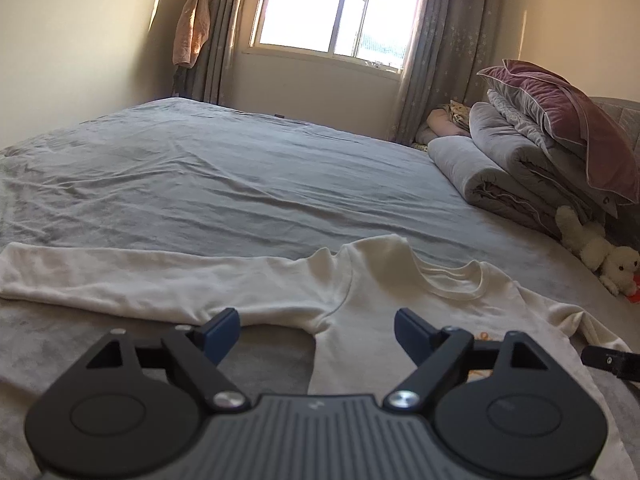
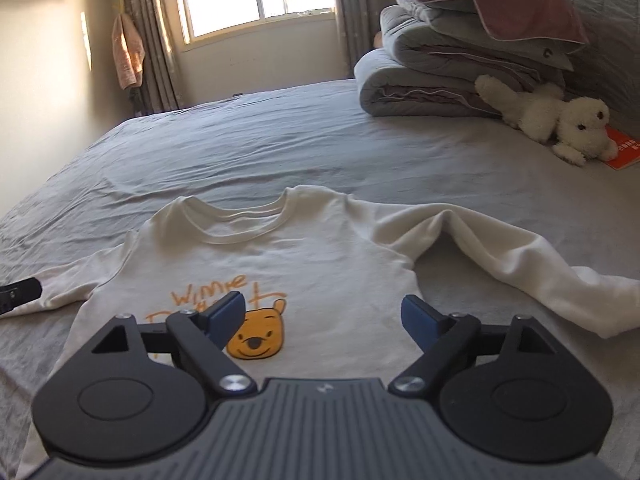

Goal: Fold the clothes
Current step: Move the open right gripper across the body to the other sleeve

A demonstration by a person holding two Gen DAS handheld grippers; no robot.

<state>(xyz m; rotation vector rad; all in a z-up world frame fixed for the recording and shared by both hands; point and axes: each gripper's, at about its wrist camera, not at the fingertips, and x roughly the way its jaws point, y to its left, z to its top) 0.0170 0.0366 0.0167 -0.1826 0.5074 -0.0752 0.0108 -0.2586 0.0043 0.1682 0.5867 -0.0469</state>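
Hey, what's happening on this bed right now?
A person holds tongs in each hand over a cream long-sleeved shirt with an orange bear print, spread face up on the grey bedsheet. The left tongs and the right tongs are open, gripping nothing. Both sleeves lie out to the sides; no fold is made yet.

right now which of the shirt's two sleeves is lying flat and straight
The sleeve before the left hand-held gripper lies flat and straight. The other sleeve, by the right hand-held gripper, is humped and bent.

left wrist: low, near bed point(image 1: 240, 168), facing window point(image 1: 336, 8) | right wrist: same | shared: shirt point(image 2: 312, 264), window
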